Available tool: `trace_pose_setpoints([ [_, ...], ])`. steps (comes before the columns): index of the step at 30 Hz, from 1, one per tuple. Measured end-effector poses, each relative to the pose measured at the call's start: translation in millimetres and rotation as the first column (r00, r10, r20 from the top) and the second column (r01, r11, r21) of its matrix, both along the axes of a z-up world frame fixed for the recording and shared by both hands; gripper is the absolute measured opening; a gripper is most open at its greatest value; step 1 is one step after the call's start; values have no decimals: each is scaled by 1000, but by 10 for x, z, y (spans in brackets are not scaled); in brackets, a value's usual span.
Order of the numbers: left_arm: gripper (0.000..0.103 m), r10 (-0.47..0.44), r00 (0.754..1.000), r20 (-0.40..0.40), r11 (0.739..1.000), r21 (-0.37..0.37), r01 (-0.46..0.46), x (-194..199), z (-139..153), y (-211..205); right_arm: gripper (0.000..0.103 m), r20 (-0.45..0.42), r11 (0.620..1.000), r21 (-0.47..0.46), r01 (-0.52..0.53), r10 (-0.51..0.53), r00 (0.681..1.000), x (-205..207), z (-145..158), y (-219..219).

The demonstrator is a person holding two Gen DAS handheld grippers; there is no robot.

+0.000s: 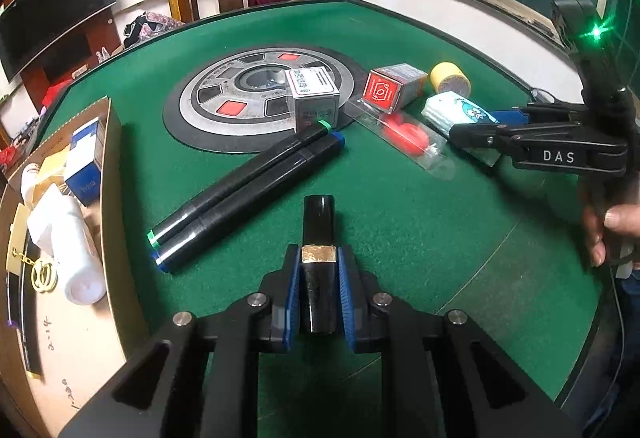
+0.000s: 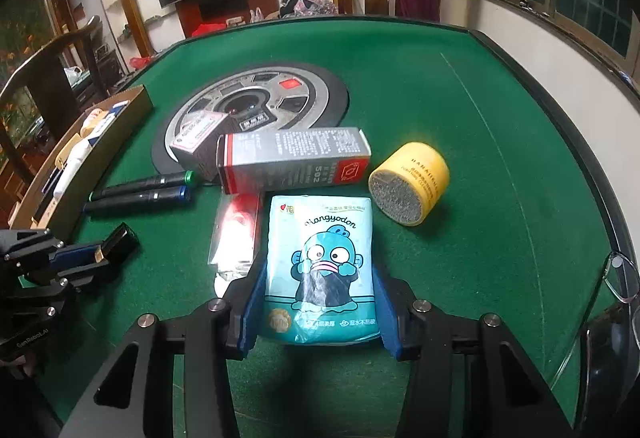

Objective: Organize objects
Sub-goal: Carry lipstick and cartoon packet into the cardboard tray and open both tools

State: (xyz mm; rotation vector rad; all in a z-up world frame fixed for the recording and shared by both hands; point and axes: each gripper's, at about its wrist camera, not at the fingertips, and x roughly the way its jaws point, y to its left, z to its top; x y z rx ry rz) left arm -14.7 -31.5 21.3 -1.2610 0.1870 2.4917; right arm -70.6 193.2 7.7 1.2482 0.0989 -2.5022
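Observation:
A black lipstick tube (image 1: 319, 214) with a gold band lies lengthwise between the blue pads of my left gripper (image 1: 319, 252), which is shut on it just above the green felt. The right wrist view shows the same tube (image 2: 120, 242) sticking out of the left gripper (image 2: 94, 254) at the lower left. My right gripper (image 2: 320, 272) is shut on a teal tissue pack (image 2: 320, 238) printed with a cartoon fish, its pads pressing both long sides. From the left wrist view that pack (image 1: 448, 110) sits at the right gripper's (image 1: 474, 130) tip.
An open cardboard box (image 1: 116, 166) holding white bottles and a blue carton stands at the left. Two black markers (image 1: 248, 190), a grey box (image 1: 316, 94), a red-ended box (image 2: 296, 158), a clear pack with a red item (image 2: 236, 226) and a yellow jar (image 2: 412, 182) lie mid-table.

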Motion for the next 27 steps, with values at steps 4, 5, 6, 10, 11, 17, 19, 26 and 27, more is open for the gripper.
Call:
trace_pose_setpoints([
  [4, 17, 1, 1000, 18, 998, 67, -2, -17, 14, -64, 52, -16, 999, -34, 13, -13, 1000, 2, 61, 53],
  [5, 17, 1, 1000, 15, 996, 86, -2, -15, 33, -82, 52, -20, 999, -48, 11, -12, 1000, 10, 80, 61],
  [6, 17, 2, 1000, 12, 995, 104, -3, -14, 55, -98, 52, -23, 998, -55, 10, -11, 1000, 15, 95, 56],
  [10, 17, 6, 1000, -15, 988, 153, -4, 4, 148, -144, 52, -33, 996, -94, 0, -3, 999, 33, 145, 45],
  [11, 17, 7, 1000, -19, 987, 158, -4, 6, 164, -150, 52, -36, 994, -105, -3, -1, 999, 42, 155, 37],
  [17, 17, 16, 999, -29, 980, 197, -10, 18, 237, -205, 52, -64, 990, -144, -10, 1, 998, 117, 224, -64],
  [19, 17, 20, 999, -35, 977, 211, -12, 23, 264, -232, 52, -80, 989, -148, -23, 11, 997, 159, 259, -128],
  [26, 17, 40, 997, -61, 965, 262, -23, 71, 380, -375, 52, -79, 981, -180, -72, 59, 995, 241, 276, -422],
  [27, 17, 42, 997, -66, 963, 270, -23, 77, 400, -402, 52, -80, 980, -181, -79, 66, 995, 250, 283, -467],
])
